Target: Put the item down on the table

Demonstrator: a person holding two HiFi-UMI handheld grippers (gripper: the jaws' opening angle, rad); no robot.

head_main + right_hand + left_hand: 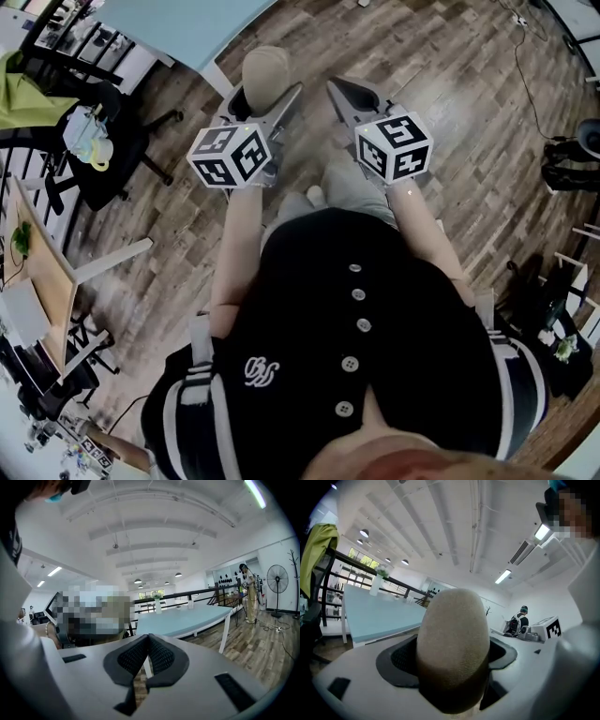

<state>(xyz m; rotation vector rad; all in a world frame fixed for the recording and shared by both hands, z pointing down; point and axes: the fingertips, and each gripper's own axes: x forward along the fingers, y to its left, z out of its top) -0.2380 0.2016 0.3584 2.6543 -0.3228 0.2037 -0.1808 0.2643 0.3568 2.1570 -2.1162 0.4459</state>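
- The left claw (269,101) is clenched on the item (452,644), a tan, egg-shaped thing with a fine-grained skin. Both pads press its sides.
- The item sits between the jaw tips and pokes out past them. In the left gripper view its long axis stands upright, crosswise to the line from pad to pad.
- The right claw (147,656) is pressed together with nothing in it. It hangs just beside the left one and is no nearer to the goal.
- The pale blue table (375,616) lies ahead of the left claw and to its left. The near edge and corner are closest, and wood floor (441,112) is under the claw.
- The tabletop looks bare on the near side. A white vase (375,581) stands well beyond, near the far edge.
- Judged from this, the left claw needs to go forward and leftward past the edge before it lets go. Set down upright, the rounded item may roll.
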